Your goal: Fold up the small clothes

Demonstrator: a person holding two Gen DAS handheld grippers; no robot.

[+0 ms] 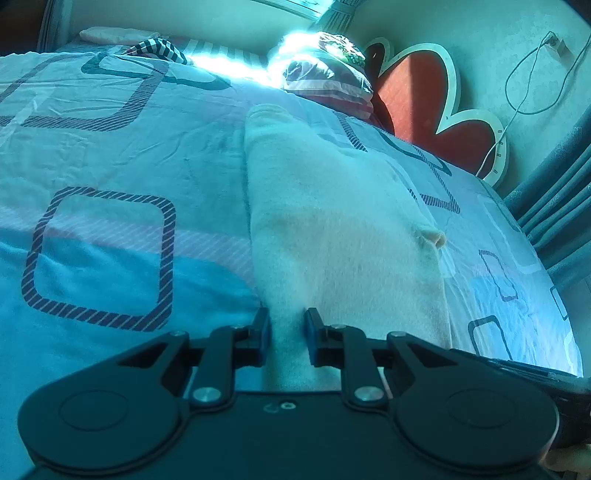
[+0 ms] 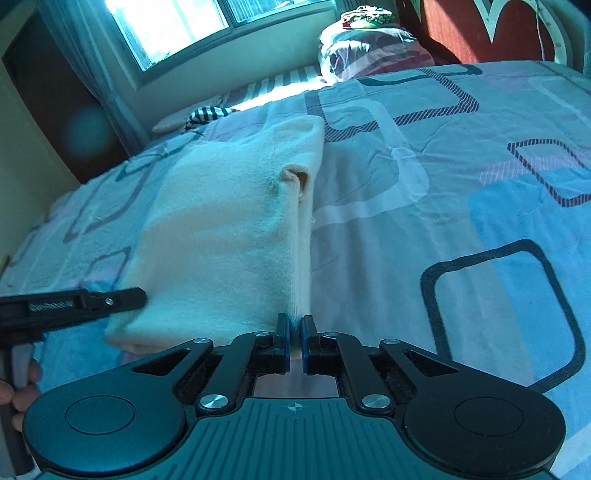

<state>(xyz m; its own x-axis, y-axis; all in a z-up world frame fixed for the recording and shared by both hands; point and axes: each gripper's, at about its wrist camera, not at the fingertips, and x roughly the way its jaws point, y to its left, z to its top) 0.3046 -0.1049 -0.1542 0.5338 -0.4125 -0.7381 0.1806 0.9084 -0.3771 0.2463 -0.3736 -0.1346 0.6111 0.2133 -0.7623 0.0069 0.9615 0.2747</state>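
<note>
A cream knitted garment (image 1: 332,229) lies lengthwise on the patterned bedsheet (image 1: 110,155), folded into a long strip with a sleeve cuff (image 1: 434,238) sticking out. My left gripper (image 1: 287,332) is shut on the garment's near edge, cloth filling the gap between its jaws. In the right wrist view the garment (image 2: 229,229) runs away from me with the cuff (image 2: 295,177) on its right side. My right gripper (image 2: 294,339) is shut on the near right corner of the folded edge. The left gripper (image 2: 122,299) shows side-on at the garment's near left corner.
Pillows and bundled bedding (image 1: 328,77) lie at the head of the bed by a red and white headboard (image 1: 424,103). A striped cloth (image 1: 159,48) lies near the far edge. A window (image 2: 207,22) and curtains (image 1: 554,199) border the bed.
</note>
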